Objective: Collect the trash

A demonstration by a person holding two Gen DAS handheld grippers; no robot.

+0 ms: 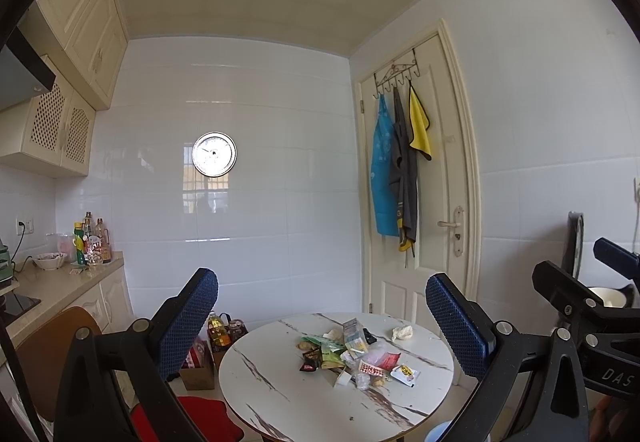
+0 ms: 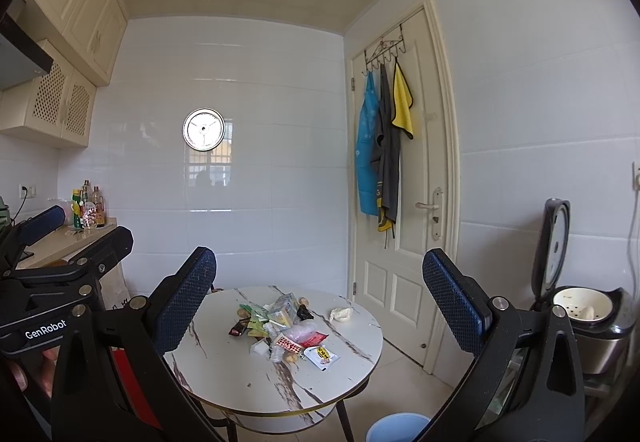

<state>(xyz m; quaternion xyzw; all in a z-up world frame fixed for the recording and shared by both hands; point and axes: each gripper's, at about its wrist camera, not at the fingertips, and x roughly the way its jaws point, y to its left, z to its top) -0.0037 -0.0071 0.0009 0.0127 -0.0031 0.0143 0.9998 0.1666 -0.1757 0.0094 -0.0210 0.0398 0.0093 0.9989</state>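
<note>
A pile of trash (image 1: 352,356) lies on the round white marble-patterned table (image 1: 280,382): snack wrappers, a small carton, clear plastic and a crumpled white tissue (image 1: 402,333) set apart to the right. The pile also shows in the right wrist view (image 2: 286,328) on the same table (image 2: 224,374). My left gripper (image 1: 322,296) is open and empty, held well above and short of the table. My right gripper (image 2: 320,274) is open and empty too, also short of the table. A light blue bin (image 2: 398,427) stands on the floor under the table's near right edge.
A kitchen counter (image 1: 60,290) with bottles runs along the left. A wooden chair (image 1: 52,346) with a red cushion stands left of the table. Boxes and oil bottles (image 1: 218,338) sit on the floor behind. A closed door (image 2: 404,202) is right; a rice cooker (image 2: 588,314) stands open far right.
</note>
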